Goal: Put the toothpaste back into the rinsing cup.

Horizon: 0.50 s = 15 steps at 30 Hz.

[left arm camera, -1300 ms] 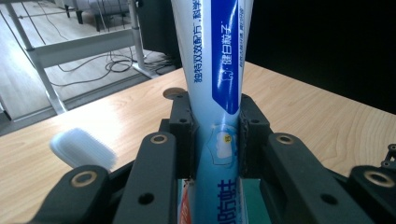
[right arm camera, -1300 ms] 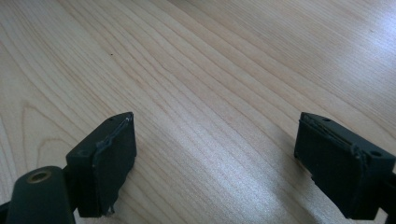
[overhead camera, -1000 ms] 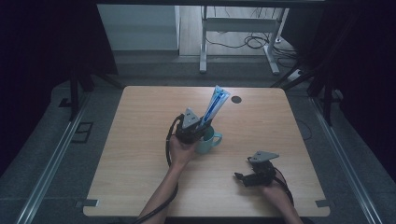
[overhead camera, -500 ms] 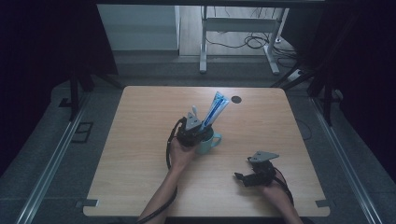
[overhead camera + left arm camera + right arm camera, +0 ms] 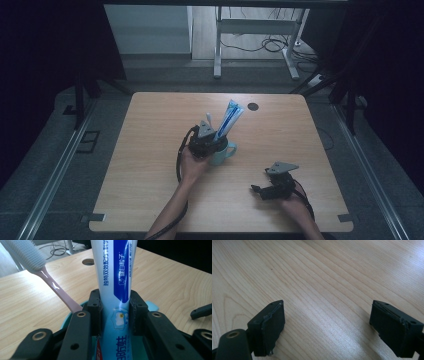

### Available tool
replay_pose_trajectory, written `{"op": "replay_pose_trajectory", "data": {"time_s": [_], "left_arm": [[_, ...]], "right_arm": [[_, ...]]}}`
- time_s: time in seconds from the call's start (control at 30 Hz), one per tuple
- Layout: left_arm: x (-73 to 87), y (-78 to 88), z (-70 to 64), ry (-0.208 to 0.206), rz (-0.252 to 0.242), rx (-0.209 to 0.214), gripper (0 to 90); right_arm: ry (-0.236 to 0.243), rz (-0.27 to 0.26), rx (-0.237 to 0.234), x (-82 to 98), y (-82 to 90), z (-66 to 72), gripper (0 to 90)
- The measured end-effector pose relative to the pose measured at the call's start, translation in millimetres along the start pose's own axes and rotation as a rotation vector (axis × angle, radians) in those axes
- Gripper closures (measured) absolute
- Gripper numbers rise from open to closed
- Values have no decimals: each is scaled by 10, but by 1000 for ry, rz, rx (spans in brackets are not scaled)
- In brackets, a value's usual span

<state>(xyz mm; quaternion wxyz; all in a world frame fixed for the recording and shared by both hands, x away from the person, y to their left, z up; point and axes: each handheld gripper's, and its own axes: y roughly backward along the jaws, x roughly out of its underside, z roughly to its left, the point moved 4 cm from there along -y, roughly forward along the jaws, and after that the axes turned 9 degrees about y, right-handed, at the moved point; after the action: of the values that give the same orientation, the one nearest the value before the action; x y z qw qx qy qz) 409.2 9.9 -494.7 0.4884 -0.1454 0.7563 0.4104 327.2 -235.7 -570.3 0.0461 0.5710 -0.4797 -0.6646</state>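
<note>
Since the earlier frames, the toothpaste tube has tipped from a strong lean toward the far right to a steeper, more upright stand in the teal cup, and our left hand has hardly shifted. The jaws of our left gripper have just been opening a little, with the tube between them.

In the left gripper view, the white and blue tube rises between the two black pads, which lie against its sides, so we read the gripper as grasping the tube, though loosely. The tube's lower end goes down into the cup, whose teal rim shows behind the jaws. A pink toothbrush with a pale bristle head leans out of the same cup to the left, apart from the tube.

The cup stands near the middle of the wooden desk, its handle turned to the right. A dark round hole lies in the desk beyond it.

Our right gripper rests low over the desk near its front right, well apart from the cup. In the right gripper view its jaws stand wide, released, with bare wood between them.
</note>
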Motion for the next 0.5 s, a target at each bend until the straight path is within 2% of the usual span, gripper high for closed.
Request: {"op": "replay_pose_trajectory", "data": {"time_s": [0.33,0.5], "left_arm": [[14,79,-8,-16,35,0,658],[58,85,-14,-40,75,-4,662]], "right_arm": [[0,0,0,0,0,0,128],[0,0,0,0,0,0,128]]}}
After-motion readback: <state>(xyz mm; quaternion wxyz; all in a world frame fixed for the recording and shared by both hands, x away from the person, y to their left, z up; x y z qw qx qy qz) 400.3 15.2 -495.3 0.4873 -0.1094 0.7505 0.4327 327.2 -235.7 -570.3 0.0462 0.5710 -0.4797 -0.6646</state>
